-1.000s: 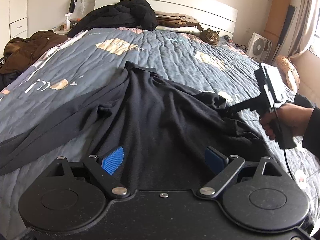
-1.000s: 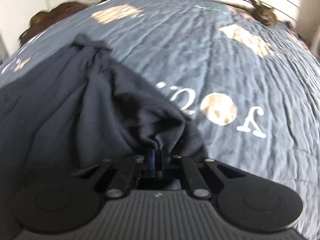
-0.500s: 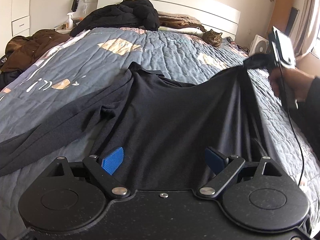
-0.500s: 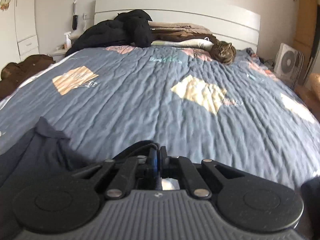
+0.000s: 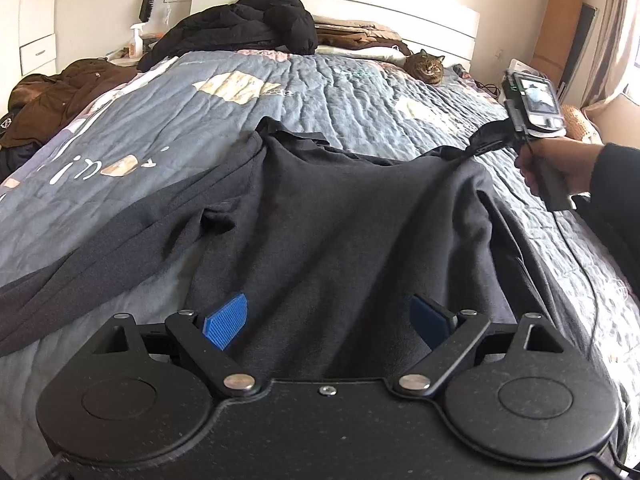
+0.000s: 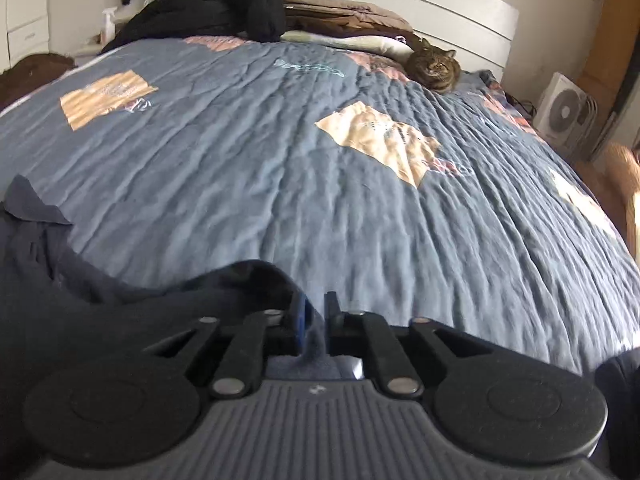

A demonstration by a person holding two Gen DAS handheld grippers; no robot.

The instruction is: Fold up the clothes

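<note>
A dark navy long-sleeved shirt (image 5: 340, 208) lies spread on the blue quilted bed (image 5: 320, 92), collar toward the headboard, its left sleeve trailing to the near left. My left gripper (image 5: 326, 312) hovers open over the shirt's lower body, with its blue pads wide apart and nothing between them. At the right, a hand (image 5: 560, 164) holds my right gripper (image 5: 478, 145), and the shirt's right shoulder is stretched up to its tips. In the right wrist view the right gripper (image 6: 316, 312) has its jaws opening. A narrow gap shows between the pads, and the shirt (image 6: 100, 312) is bunched against the left finger.
A tabby cat (image 5: 426, 66) sits by the pillows at the headboard. A black jacket (image 5: 248, 20) is heaped at the bed's far end and a brown coat (image 5: 60, 92) lies off the left side. A white fan (image 6: 566, 114) stands on the floor at the right.
My right gripper rose from the crumpled shoulder and pulled it out to the right, stretching the shirt flat. Its pads, pinched shut before, now stand slightly apart. The left gripper stayed put.
</note>
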